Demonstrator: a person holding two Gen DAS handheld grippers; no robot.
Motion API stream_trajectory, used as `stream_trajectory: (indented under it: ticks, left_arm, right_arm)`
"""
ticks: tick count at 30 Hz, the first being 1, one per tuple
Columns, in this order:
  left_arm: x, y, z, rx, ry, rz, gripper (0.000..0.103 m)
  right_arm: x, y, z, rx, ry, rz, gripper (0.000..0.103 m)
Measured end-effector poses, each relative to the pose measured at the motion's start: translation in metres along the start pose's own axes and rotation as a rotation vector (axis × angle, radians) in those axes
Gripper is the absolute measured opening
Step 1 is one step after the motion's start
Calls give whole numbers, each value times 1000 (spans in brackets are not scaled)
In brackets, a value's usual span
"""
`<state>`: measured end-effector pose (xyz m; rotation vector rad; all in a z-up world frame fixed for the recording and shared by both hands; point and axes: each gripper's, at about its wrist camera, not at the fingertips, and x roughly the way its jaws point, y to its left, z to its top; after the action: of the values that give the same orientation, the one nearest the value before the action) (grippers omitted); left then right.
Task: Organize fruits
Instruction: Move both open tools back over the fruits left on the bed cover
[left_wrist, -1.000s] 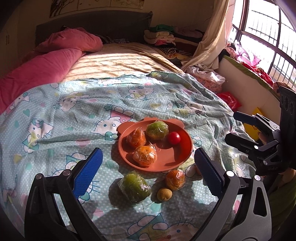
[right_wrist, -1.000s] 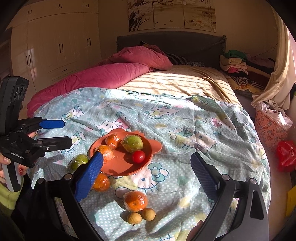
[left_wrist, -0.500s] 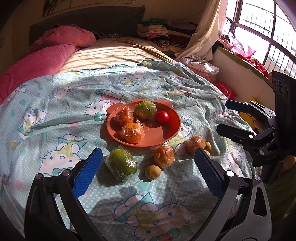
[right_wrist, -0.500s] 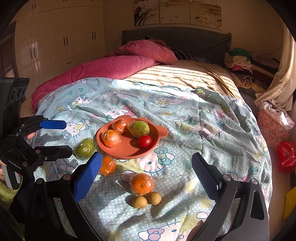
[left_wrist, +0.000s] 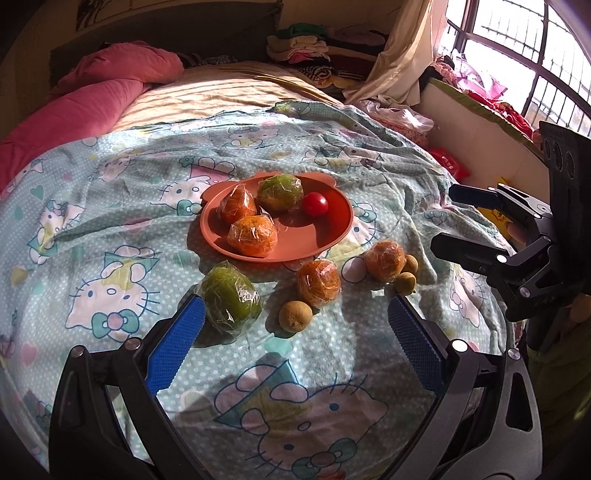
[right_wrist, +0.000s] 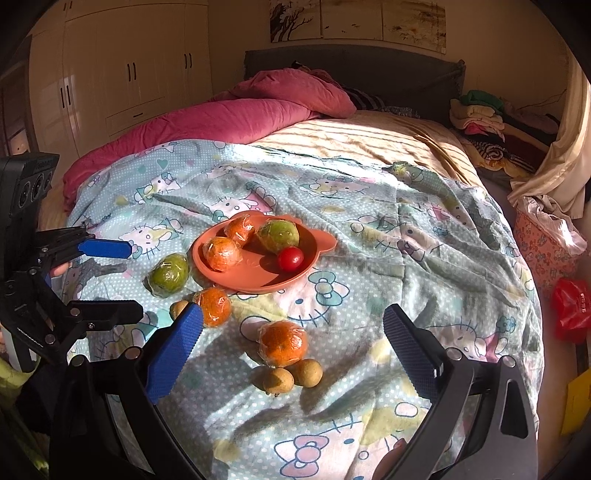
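An orange plate (left_wrist: 317, 240) (right_wrist: 258, 280) lies on the bed and holds two wrapped oranges, a wrapped green fruit (left_wrist: 280, 192) and a red tomato (left_wrist: 316, 204). On the blanket near it lie a wrapped green fruit (left_wrist: 231, 304) (right_wrist: 169, 274), two wrapped oranges (left_wrist: 318, 282) (left_wrist: 385, 259) and small brown fruits (left_wrist: 294, 316) (right_wrist: 291, 374). My left gripper (left_wrist: 295, 343) is open and empty above the near fruits. My right gripper (right_wrist: 291, 347) is open and empty above the nearest orange (right_wrist: 282, 342).
A Hello Kitty blanket (left_wrist: 110, 240) covers the bed, with a pink duvet (right_wrist: 207, 122) at the back. Folded clothes (right_wrist: 480, 114) and a curtain stand at the right. A red bag (right_wrist: 570, 306) lies on the floor beside the bed.
Both grippers have pulled back and lowered, so the plate and loose fruits sit higher and farther in each view. More loose fruits have come into the left wrist view. Jaws stay open.
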<state>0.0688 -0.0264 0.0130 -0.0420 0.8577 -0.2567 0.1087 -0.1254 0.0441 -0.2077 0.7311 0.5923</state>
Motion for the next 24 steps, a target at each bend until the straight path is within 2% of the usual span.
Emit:
stream_trajectory:
  ticks: [16,24]
  left_arm:
    - [17,-2,-18,-10,81,-47,93]
    - [27,-4,-22,-6,105,-45,93]
  right_arm:
    - [10,3,-12,-37,70,-5,98]
    - [15,6,-15,-50,91,4,98]
